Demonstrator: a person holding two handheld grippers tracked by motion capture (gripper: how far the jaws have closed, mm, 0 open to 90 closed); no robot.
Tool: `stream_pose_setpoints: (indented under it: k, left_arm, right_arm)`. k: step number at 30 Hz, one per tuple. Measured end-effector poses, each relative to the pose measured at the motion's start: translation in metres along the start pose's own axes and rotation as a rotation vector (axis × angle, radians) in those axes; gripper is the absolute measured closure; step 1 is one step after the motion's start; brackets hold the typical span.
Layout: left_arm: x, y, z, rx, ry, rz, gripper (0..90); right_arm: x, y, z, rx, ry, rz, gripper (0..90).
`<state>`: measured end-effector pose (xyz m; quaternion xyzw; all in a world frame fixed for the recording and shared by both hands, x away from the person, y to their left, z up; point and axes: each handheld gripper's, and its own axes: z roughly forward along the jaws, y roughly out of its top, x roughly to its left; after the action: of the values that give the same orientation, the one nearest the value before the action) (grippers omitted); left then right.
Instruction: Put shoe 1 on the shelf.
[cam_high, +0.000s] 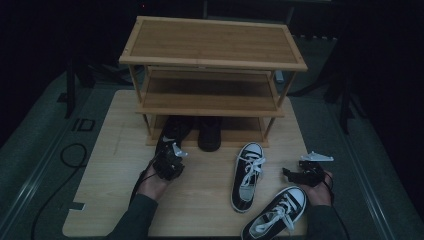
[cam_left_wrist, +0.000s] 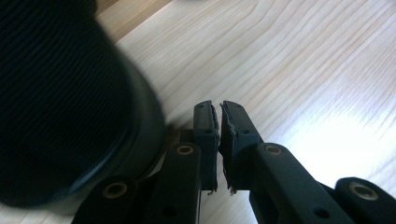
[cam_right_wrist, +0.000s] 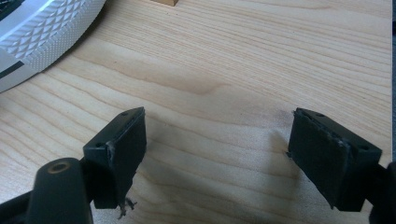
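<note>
A black shoe (cam_high: 172, 131) lies with its toe under the wooden rack's (cam_high: 215, 42) lowest shelf, and a second black shoe (cam_high: 210, 132) sits to its right. My left gripper (cam_high: 169, 159) is at the first shoe's heel. In the left gripper view the jaws (cam_left_wrist: 218, 109) stand almost together with nothing between them, and the black shoe (cam_left_wrist: 60, 107) bulks close on their left. My right gripper (cam_high: 290, 173) rests low at the right, open and empty (cam_right_wrist: 217, 126) over bare wood. A white sneaker sole (cam_right_wrist: 42, 32) lies beyond its left jaw.
Two black-and-white lace-up sneakers lie on the light wooden board (cam_high: 125, 200): one (cam_high: 248, 175) pointing at the rack, the other (cam_high: 277, 212) angled near the front edge. The rack's middle and top shelves are bare. A black cable (cam_high: 70, 155) loops on the grey floor at left.
</note>
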<state>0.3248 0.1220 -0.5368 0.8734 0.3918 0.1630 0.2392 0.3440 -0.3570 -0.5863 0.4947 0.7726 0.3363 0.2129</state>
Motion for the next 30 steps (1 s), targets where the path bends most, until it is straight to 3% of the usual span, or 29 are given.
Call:
stream_pose_setpoints:
  k: [7,13,18,30]
  left_arm:
    - [0.008,-0.016,-0.007,0.021,0.022,-0.024,87.8]
    - [0.013,-0.029,-0.009,0.068,0.053,-0.032,89.9]
    - [0.028,-0.040,-0.010,0.093,0.081,-0.082,90.0]
    - [0.049,-0.039,-0.005,0.067,0.088,-0.158,89.7]
  right_arm:
    - [0.000,0.000,0.000,0.000,0.000,0.000,19.0]
    - [0.000,0.000,0.000,0.000,0.000,-0.001,19.0]
    - [0.000,0.000,0.000,0.000,0.000,-0.001,19.0]
    - [0.000,0.000,0.000,0.000,0.000,-0.001,19.1]
